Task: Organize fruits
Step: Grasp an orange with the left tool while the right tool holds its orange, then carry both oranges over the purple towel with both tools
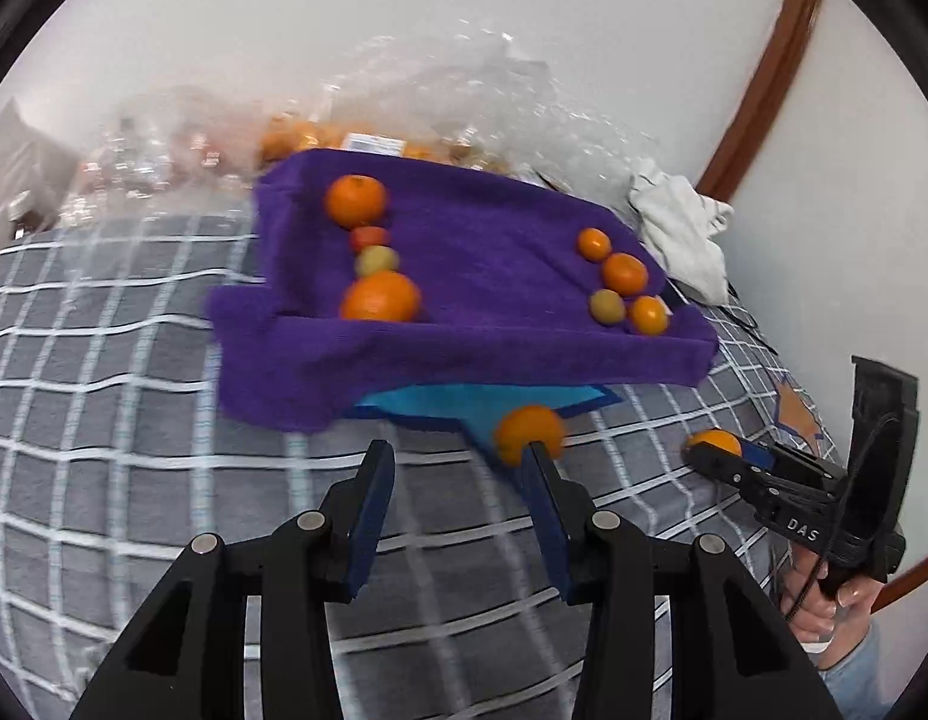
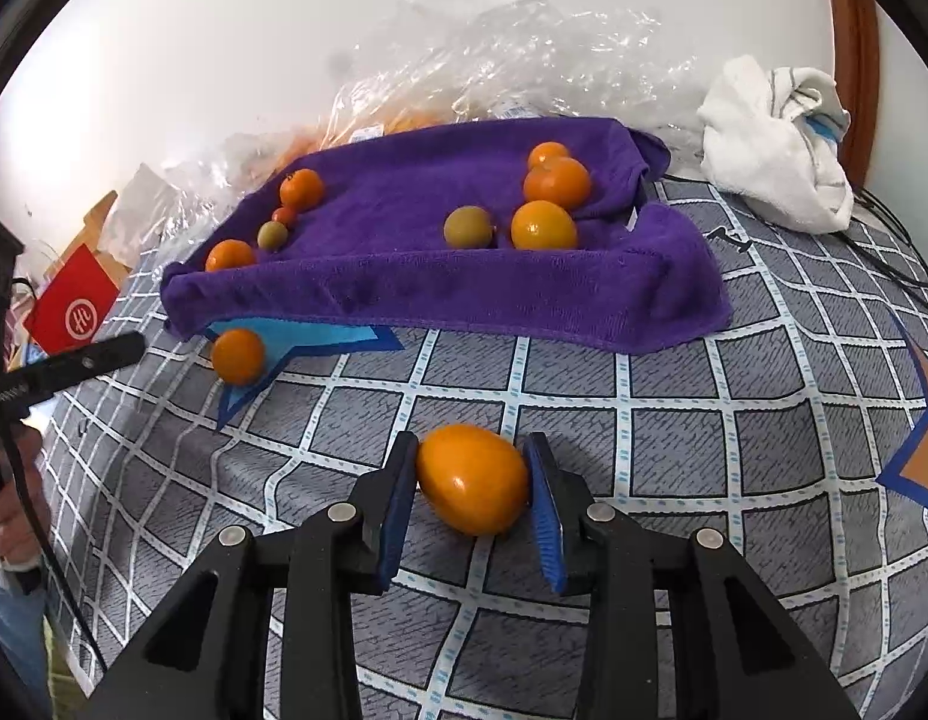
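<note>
Gripping an orange fruit, right tool nearly closed.

I see a bed under a grey bedspread with a white grid pattern, pushed against a plain white wall. Brown wooden trim runs up the wall at right.

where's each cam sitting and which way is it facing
Left wrist: rides the left tongs, angled down across the checked bedspread at the purple towel; the right tongs and hand show at the right.
Right wrist: rides the right tongs, shut on an orange fruit.
Shared: the towel and the loose orange on the blue star.
</note>
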Available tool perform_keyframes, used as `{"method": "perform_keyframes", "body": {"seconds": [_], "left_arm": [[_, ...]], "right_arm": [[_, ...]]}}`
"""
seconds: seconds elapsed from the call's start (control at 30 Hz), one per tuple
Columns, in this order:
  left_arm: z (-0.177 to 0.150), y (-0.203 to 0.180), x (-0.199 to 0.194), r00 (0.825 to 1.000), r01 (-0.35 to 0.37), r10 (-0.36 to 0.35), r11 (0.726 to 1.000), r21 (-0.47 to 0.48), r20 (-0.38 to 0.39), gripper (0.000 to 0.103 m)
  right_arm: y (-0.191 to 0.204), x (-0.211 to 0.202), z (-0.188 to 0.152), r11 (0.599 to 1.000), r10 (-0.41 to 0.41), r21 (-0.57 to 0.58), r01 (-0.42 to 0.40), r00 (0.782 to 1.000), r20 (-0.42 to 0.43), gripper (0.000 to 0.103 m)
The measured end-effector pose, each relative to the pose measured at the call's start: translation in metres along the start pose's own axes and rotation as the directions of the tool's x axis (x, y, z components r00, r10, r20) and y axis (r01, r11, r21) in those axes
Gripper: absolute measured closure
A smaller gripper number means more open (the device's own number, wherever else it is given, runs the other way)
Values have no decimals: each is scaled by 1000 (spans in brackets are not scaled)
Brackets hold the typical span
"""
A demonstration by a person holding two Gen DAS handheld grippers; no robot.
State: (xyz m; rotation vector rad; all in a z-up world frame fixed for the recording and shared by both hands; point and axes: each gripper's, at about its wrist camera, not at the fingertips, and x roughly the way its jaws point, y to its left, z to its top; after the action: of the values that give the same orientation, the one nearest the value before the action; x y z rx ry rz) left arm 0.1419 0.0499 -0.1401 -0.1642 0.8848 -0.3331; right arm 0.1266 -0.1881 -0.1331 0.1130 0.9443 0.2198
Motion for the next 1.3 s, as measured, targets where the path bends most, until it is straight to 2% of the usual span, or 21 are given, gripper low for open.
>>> {"method": "perform_keyframes", "body": {"seconds": [0.2,0.33,0.4,0.47,0.6,1.03,1.3], "left_arm": [[6,-27,31,999,26,-25,1000,10,-38,61],[5,-38,48,998,-34,36,999,39,-51,61],[3,-40,53,997,-49,50,998,30,-53,71],[2,-41,50,998,-50,51,998,35,-41,71],[5,-37,27,998,-70,70,997,30,2,71],[29,8,-75,987,-119,129,988,-102,98,71],[50,7,-120,980,-88,110,987,-134,167,71]], "right_arm": [[-15,-24,-3,999,-29,15,29,999,27,67],[-20,-38,-7,998,-60,0,60,997,41,67],[-22,-43,-8,997,-75,-5,76,996,43,67],[-23,-47,-10,997,-80,-3,81,996,44,67],[-23,-54,-7,996,-88,11,87,995,51,67],[16,-105,30,997,-77,19,75,986,149,67],[33,-144,62,998,-61,17,58,975,216,67]]}}
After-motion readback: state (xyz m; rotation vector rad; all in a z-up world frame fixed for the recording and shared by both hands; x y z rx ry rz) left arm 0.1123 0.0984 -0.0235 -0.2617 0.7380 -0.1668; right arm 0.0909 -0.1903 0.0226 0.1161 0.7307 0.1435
